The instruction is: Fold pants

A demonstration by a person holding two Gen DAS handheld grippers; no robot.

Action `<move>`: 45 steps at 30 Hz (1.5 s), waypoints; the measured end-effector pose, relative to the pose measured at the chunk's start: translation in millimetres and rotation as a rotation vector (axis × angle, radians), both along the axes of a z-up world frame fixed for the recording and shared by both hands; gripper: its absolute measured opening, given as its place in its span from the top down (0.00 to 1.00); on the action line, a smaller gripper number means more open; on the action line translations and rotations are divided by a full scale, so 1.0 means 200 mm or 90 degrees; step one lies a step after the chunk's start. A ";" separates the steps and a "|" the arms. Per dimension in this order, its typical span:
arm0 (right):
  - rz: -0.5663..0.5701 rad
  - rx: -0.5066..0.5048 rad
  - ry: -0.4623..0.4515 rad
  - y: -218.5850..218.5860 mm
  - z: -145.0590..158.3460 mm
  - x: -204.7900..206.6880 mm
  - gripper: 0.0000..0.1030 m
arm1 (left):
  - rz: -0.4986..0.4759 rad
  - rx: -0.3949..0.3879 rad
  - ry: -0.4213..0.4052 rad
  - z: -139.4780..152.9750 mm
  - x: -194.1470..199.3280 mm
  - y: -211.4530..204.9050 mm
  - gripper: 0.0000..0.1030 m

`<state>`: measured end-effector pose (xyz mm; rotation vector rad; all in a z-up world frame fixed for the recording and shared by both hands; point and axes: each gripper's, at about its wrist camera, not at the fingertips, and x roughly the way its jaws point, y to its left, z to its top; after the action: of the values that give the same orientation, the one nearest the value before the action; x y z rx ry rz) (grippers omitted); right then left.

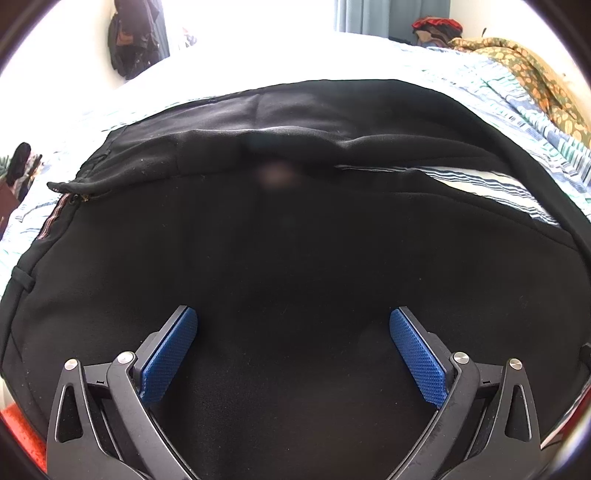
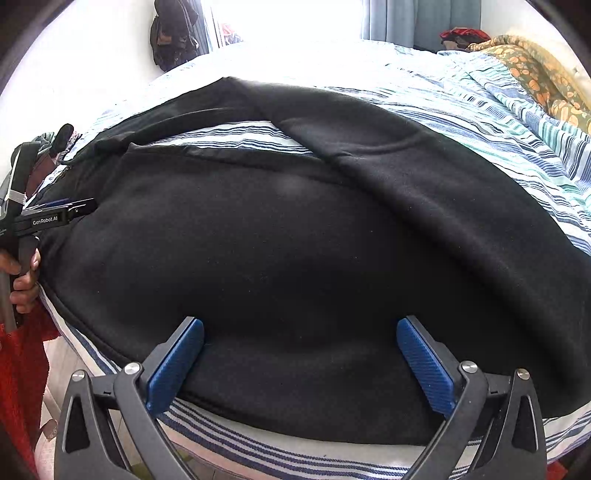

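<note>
Black pants [image 1: 295,240] lie spread over a striped bed sheet [image 1: 491,181]. The zipper and waistband end [image 1: 70,194] is at the left of the left wrist view. My left gripper [image 1: 293,317] hovers just above the dark cloth, open, with nothing between its blue pads [image 1: 173,350]. In the right wrist view the pants [image 2: 314,240] fill the middle, one leg [image 2: 424,166] slanting away from the other with sheet showing between them. My right gripper [image 2: 300,325] is open wide over the near hem, pads clear of the fabric. The left gripper [image 2: 79,208] shows at the left edge, held by a hand [image 2: 22,280].
The bed's near edge [image 2: 295,454] runs below the right gripper. A floral orange blanket [image 1: 535,74] lies at the back right, with a pile of red and dark clothes [image 1: 436,26] behind it. A dark bag [image 1: 133,37] hangs on the wall. Red cloth [image 2: 22,369] is at lower left.
</note>
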<state>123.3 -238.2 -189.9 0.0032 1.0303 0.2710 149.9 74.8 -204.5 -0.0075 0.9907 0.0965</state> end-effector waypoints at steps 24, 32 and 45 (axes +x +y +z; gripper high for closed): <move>-0.002 -0.005 0.000 0.00 0.00 0.00 0.00 | -0.001 0.008 -0.001 0.00 -0.01 -0.01 0.01; -0.003 -0.005 -0.005 -0.01 0.00 -0.01 0.00 | -0.001 0.008 -0.001 0.00 -0.01 -0.01 0.01; -0.002 -0.005 -0.006 -0.01 0.00 -0.01 0.00 | 0.000 0.009 0.000 0.00 -0.01 -0.01 0.01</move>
<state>122.1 -240.3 -189.1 -0.0034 1.0224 0.2632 148.4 73.1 -204.8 0.0051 0.9899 0.1041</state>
